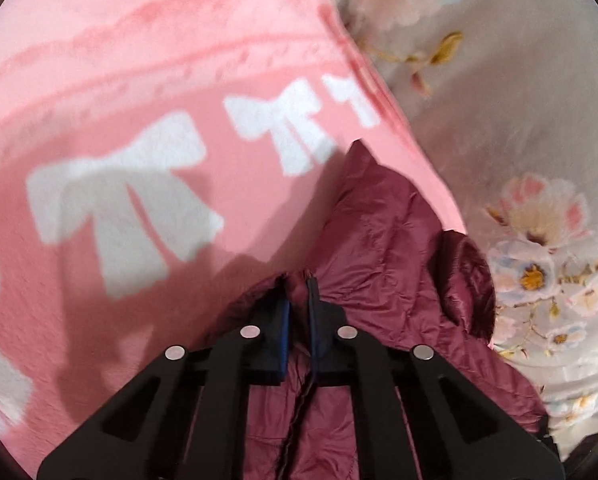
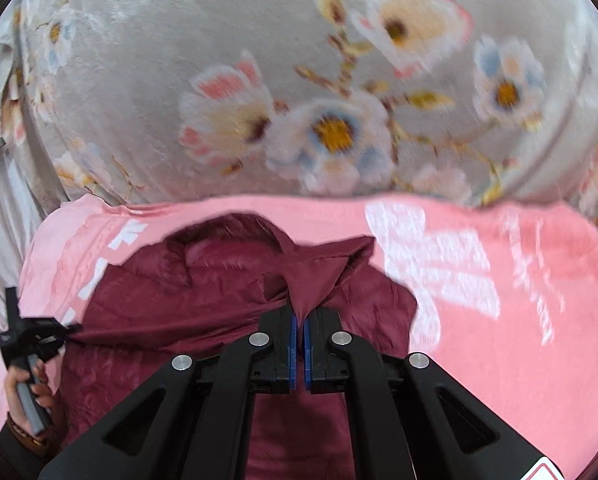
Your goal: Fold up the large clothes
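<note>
I've got the maroon jacket [image 2: 203,292] lying crumpled on the pink bow-print blanket [image 2: 519,320], which sits on top of the grey floral bedspread [image 2: 147,92]. Right wrist view: right gripper [image 2: 300,320] fingers pressed together on a peak of jacket fabric at centre frame, cloth pulled up into a tent between the blue pads [image 2: 293,344]. Same view, lower left edge, shows the left gripper [image 2: 73,329] from outside, with a taut fold of jacket drawn out to its tip and the person's hand [image 2: 27,400] wrapped round the grey handle. That is the only view where I see both grippers and the whole spread of the garment, collar toward the upper middle of the jacket. Left wrist view: left fingers nearly closed, pinching a thin jacket edge at lower centre, with a dark cord [image 1: 299,408] running down from between the pads. From here the jacket fills the lower centre and right, one pointed corner [image 1: 359,148] sticking up toward mid frame. Blanket takes the whole left and top with large white bows [image 1: 119,200]; bedspread flowers at right. This view doesn't show the right gripper at all. The right wrist picture is motion-blurred, especially toward the right side, so the blanket print there is hard to read.
</note>
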Tool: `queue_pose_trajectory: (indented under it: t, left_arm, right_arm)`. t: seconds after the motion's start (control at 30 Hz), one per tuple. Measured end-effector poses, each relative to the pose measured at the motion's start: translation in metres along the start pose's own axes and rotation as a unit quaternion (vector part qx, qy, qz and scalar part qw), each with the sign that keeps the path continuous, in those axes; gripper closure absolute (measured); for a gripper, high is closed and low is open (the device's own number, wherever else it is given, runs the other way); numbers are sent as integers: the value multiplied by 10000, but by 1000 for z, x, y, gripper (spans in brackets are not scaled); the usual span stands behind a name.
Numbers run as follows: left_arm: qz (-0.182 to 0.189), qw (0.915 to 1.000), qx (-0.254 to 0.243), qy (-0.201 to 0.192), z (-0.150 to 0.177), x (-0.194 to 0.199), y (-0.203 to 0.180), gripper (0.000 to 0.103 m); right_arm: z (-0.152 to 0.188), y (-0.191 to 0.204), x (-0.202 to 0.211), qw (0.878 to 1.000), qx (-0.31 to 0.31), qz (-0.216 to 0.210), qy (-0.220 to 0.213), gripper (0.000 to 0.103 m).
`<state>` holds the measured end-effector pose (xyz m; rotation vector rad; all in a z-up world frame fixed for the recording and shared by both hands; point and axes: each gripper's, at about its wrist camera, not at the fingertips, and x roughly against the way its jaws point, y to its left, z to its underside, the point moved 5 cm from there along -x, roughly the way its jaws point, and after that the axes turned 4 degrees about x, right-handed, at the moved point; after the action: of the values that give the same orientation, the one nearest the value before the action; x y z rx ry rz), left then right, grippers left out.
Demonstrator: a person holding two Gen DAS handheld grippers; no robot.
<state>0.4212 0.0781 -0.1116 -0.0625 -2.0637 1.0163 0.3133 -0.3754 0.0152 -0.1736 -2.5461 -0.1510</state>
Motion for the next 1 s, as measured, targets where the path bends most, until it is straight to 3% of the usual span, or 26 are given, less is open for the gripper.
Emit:
queue_pose_trajectory:
  t: [0.2,0.37,0.6,0.7,0.73,0.77,0.8,0.83,0.93,1.0]
  left_arm:
    - [-450,9983,-375,10,7,-11,10,98]
    - [-598,9960,-659,-112,14,-18,14,99]
    - [-968,9869,-1235,-362,22,-21,5,98]
    - [-1003,9858,-1326,-240,24,-13,5,96]
    - [-1029,9854,-1340,-194,24,-4,6,94]
    - [-1068,9843,-1392,-166,25,7,9,84]
    - [-1111,9830,-1457,-154,24,19,11,70]
    - [-1166,9816,-1499,-198,24,29,12,65]
    - [-1186,9752,-1777,-576,15,60,-6,64]
    - [-1046,9696,-2101,-690,12,64,-43,64]
  right_arm:
    - [102,-26,-57,9916,-547,-41,1174,102]
    - [134,-28,-65,9895,-758,-178,1216,102]
    - [139,-27,-71,9910,-696,-228,1123,102]
    - [135,-30,-62,9906,-725,-279,1123,95]
    - [134,-30,-56,9911,-698,-232,1111,85]
    - [134,-32,-45,9920,-662,-155,1066,75]
    - [132,-35,-30,9932,-628,-48,975,71]
    - [130,-38,-20,9940,-626,10,901,70]
    - [112,-42,3,9956,-651,-2,670,70]
    - [90,-35,4,9967,-597,-50,552,71]
